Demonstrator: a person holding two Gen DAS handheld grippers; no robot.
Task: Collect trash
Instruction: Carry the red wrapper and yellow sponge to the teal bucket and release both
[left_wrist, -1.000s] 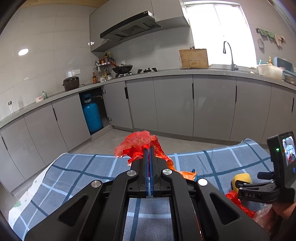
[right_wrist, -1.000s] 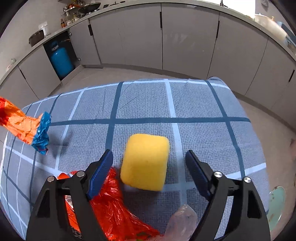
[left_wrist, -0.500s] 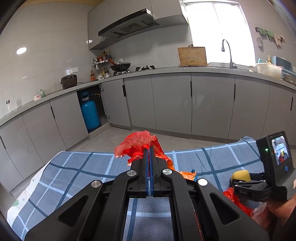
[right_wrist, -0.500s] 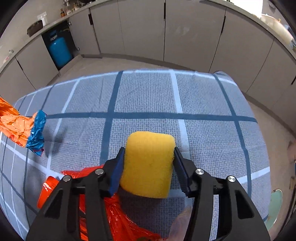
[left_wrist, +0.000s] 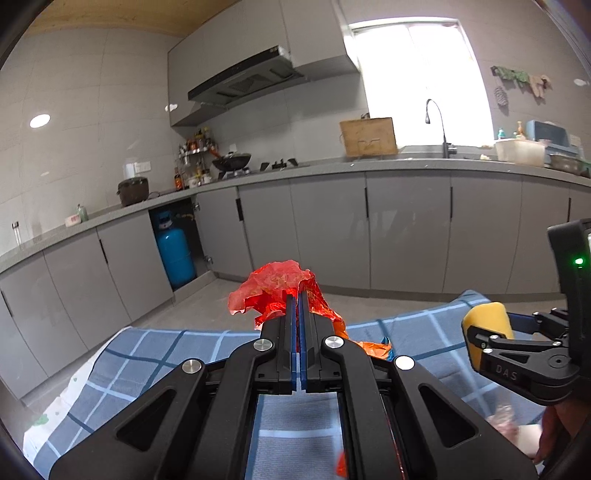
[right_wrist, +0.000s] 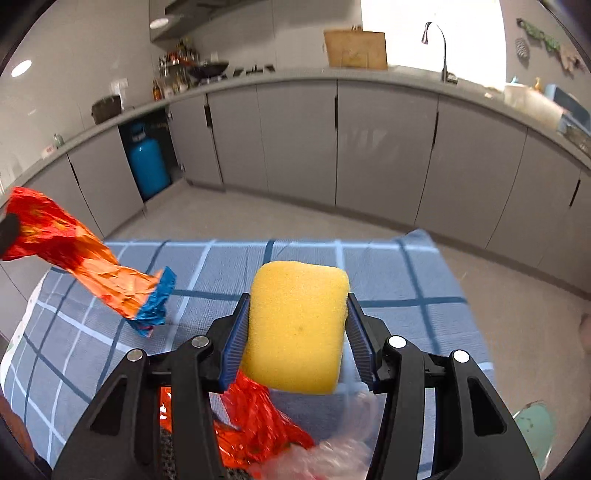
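Note:
My left gripper (left_wrist: 298, 299) is shut on a crumpled red-orange wrapper (left_wrist: 273, 286) and holds it up above the table; the wrapper, with a blue end, also shows at the left of the right wrist view (right_wrist: 81, 258). My right gripper (right_wrist: 295, 306) is shut on a yellow sponge (right_wrist: 295, 325) and holds it lifted off the blue checked tablecloth (right_wrist: 388, 266). The sponge also shows at the right of the left wrist view (left_wrist: 487, 321). More red wrapper (right_wrist: 258, 424) and clear plastic (right_wrist: 332, 458) lie under the right gripper.
Grey kitchen cabinets (left_wrist: 406, 232) run along the far wall with a blue gas cylinder (left_wrist: 175, 254) in an open bay. The table's far edge drops to a grey floor (right_wrist: 295, 221). A pale green object (right_wrist: 535, 424) lies on the floor at the right.
My right gripper closed on the yellow sponge and lifted it off the cloth, tilting up toward the cabinets. My left gripper kept its hold on the wrapper and rose a little.

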